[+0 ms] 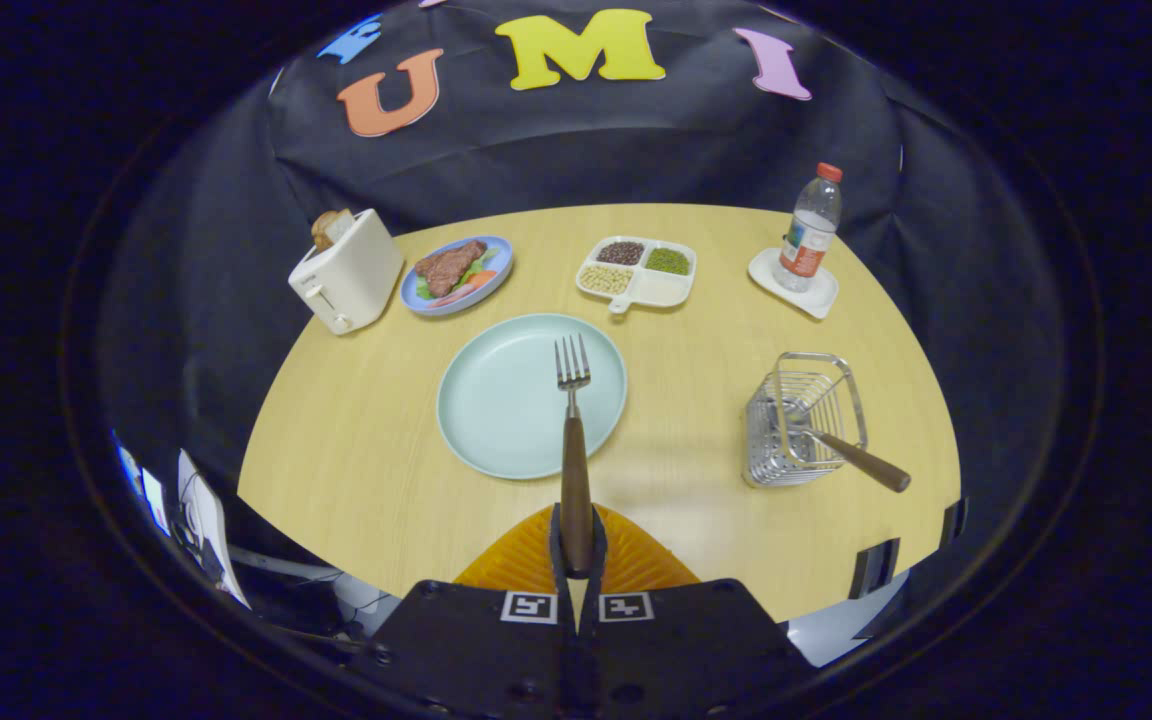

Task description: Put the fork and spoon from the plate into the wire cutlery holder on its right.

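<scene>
Gripper (576,555) pinches the fork (573,440) by the end of its wooden handle, fingers pressed together on it, tines pointing ahead over the pale green plate (496,420); end grip likely leaves the shaft free to drop in. Spoon (841,447) already sits in the wire cutlery holder (798,420), handle leaning out. Gripper held level and centred, holder off to its right.

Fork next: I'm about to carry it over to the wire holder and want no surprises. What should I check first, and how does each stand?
1. Gripper shut on the fork handle: ok.
2. Fork lifted off the plate: cannot tell.
3. Wire cutlery holder upright: ok.
4. Room left beside the spoon already in it: ok.
5. Water bottle away from the path: ok.
</scene>
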Demonstrator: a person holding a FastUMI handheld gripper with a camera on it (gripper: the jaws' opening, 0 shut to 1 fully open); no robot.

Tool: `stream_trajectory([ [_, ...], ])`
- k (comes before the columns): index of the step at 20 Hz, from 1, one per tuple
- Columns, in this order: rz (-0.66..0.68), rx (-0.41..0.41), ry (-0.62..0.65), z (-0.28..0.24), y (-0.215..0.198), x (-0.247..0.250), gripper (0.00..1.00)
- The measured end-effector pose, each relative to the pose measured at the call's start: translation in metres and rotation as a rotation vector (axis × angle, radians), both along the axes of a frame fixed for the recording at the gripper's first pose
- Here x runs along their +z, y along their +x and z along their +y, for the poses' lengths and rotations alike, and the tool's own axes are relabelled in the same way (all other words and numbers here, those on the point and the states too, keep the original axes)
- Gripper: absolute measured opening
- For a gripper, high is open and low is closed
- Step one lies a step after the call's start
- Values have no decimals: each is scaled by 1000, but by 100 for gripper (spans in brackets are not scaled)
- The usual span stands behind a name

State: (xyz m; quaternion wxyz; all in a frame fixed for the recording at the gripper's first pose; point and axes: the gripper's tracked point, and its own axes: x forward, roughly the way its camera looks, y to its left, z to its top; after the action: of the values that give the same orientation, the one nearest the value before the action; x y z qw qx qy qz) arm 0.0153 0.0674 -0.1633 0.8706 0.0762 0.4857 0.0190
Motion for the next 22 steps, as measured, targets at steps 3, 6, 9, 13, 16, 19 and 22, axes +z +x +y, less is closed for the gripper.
stream_trajectory([
  [3, -12, -30, 11, -32, -16, 9, 0],
  [6, -33, -66, 9, -62, -31, 21, 0],
  [9, -42, -100, 4, -82, -42, 27, 0],
  [13, -38, -154, -3, -102, -48, 24, 0],
  [16, -23, -192, 1, -109, -54, 20, 0],
  [19, -11, -218, 4, -112, -56, 18, 1],
  [22, 3, -251, -1, -116, -57, 17, 1],
])
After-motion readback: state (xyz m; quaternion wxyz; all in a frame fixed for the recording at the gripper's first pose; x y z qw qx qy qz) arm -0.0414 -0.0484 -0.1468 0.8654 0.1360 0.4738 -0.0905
